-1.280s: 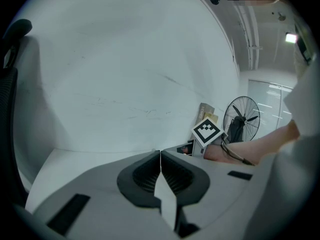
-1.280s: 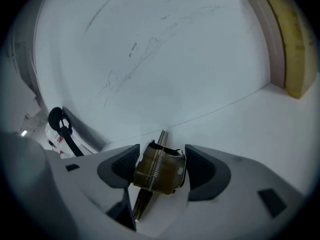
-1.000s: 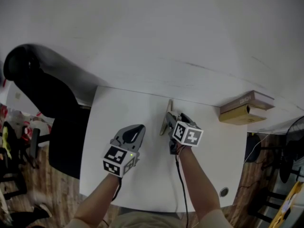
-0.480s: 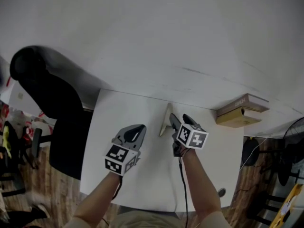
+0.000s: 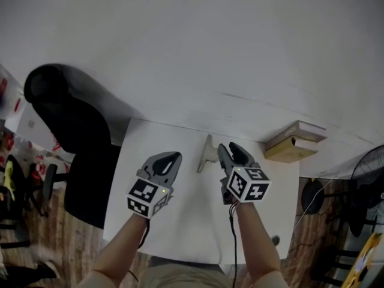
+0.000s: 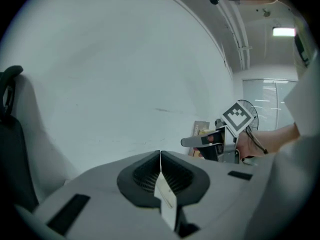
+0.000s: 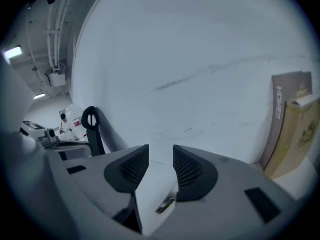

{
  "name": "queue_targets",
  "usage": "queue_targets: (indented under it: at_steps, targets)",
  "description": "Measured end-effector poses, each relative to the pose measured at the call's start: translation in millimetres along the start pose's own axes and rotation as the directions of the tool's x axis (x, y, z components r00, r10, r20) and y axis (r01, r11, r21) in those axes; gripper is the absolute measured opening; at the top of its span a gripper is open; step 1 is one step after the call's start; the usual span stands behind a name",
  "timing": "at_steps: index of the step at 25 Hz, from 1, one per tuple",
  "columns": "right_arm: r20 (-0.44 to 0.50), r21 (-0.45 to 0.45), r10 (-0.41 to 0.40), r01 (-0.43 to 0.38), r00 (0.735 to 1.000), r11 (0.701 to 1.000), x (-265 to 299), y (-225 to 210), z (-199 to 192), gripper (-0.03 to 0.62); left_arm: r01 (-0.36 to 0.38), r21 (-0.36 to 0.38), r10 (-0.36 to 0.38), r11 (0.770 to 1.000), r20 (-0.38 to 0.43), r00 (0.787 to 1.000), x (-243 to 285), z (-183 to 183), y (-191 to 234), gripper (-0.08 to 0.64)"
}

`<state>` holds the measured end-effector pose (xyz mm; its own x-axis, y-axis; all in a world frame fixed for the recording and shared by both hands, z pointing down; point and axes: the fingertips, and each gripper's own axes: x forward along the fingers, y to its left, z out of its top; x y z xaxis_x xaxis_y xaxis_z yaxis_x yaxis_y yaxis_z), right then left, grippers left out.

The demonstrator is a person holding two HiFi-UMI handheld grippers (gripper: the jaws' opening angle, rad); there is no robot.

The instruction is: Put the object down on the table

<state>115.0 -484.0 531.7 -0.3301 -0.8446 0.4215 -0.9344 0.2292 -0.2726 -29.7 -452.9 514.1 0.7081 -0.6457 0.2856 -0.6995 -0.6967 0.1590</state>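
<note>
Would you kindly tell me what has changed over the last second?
The right hand-held gripper has drawn back to the right, off the pale flat object, which is left on the table; its jaws are closing with nothing between them. The left hand-held gripper stays shut, and the books have not moved.

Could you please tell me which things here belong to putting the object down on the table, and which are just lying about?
Belongs to the job: thin tan object, resting on the table; right gripper beside it, jaws closing with nothing between them.
Just lying about: books; black chair; fan; left gripper, shut and unused.
</note>
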Motion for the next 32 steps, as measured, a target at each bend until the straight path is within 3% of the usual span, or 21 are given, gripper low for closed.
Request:
queue_targets:
  at_steps: [6, 11, 15, 24, 32]
  targets:
    - [0.118, -0.174, 0.053, -0.032, 0.992, 0.984, -60.2, 41.1, 51.1, 0.121, 0.007, 0.072, -0.012, 0.997, 0.065, 0.998, -28.5, 46.6, -22.5, 0.023]
    - [0.201, -0.138, 0.134, -0.107, 0.97, 0.985, -120.6, 76.2, 77.5, 0.098, -0.003, 0.161, -0.013, 0.987, 0.094, 0.995, -58.8, 80.1, -44.3, 0.023]
    - [0.238, -0.19, 0.161, -0.116, 0.958, 0.975, -166.8, 98.8, 86.4, 0.089, -0.011, 0.19, -0.014, 0.982, 0.13, 0.991, -86.9, 99.8, -61.7, 0.023]
    - [0.316, -0.238, 0.159, -0.084, 0.935, 0.968, -252.2, 118.1, 95.7, 0.052, -0.004, 0.194, -0.033, 0.981, 0.19, 0.981, -147.2, 122.4, -98.3, 0.023]
    - [0.29, -0.252, 0.189, -0.116, 0.938, 0.961, -295.5, 131.3, 80.3, 0.041, -0.004, 0.22, -0.035, 0.975, 0.174, 0.984, -173.4, 117.1, -112.9, 0.023]
